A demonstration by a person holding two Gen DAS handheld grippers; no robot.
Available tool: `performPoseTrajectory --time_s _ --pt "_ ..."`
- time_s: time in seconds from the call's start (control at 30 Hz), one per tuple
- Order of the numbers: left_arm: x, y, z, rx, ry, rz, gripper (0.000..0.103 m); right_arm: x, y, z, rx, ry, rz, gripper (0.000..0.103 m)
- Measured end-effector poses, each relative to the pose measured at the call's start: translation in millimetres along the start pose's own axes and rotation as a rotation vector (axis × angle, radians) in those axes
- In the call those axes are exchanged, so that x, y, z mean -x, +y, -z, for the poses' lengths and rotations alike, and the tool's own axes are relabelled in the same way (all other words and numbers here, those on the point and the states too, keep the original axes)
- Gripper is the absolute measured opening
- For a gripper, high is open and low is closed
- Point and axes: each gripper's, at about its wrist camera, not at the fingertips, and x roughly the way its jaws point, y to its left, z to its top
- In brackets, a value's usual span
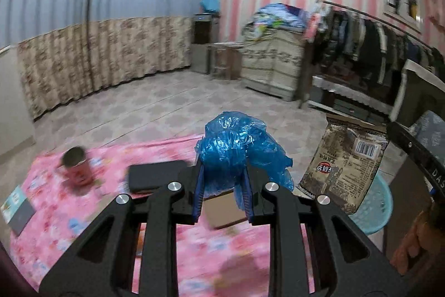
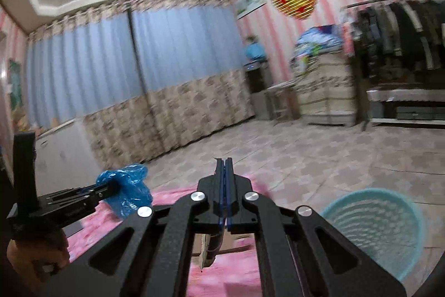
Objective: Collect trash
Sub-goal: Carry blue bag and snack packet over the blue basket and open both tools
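A crumpled blue bag (image 1: 236,146) is clamped between the jaws of the left gripper (image 1: 222,171), bulging out above and to the right of the pads and held up over the pink cloth (image 1: 69,213). From the right wrist it shows at the left, the bag (image 2: 125,188) hanging off the gripper's tip above the cloth's (image 2: 172,196) edge, with a hand (image 2: 39,258) round the handle below.

The right gripper (image 2: 224,166) has its jaws pressed tight together on the edge of a snack packet (image 1: 345,166) — from the left wrist the packet hangs flat at the right, barcode side showing; from the right wrist only a sliver of it (image 2: 207,249) peeks out under the fingers.

Just below and beyond the packet stands a teal basket (image 2: 389,230), on the floor beside the cloth.

On the cloth lie a red can (image 1: 78,169), blurred, a black case (image 1: 155,174), a cardboard piece (image 1: 222,210) under the left jaws, and a booklet (image 1: 18,206) at the left edge.
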Motion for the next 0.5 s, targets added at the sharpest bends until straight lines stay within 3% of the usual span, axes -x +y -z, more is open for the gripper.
performPoseTrajectory --time_s 0.23,0.33,0.5 --pt "-41.2 -88.0 1.3 -0.062 0.042 0.119 0.022 38.0 -97.9 -9.6 -0.047 -0.036 0.238 0.001" --pt "-59.4 -124.3 6.0 -0.084 0.053 0.172 0.022 38.0 -114.1 -6.9 -0.026 -0.015 0.309 0.001" --pt "-85.4 -172.6 19.6 -0.126 0.075 0.235 0.022 33.4 -123.2 -8.4 -0.004 0.008 0.342 0.001"
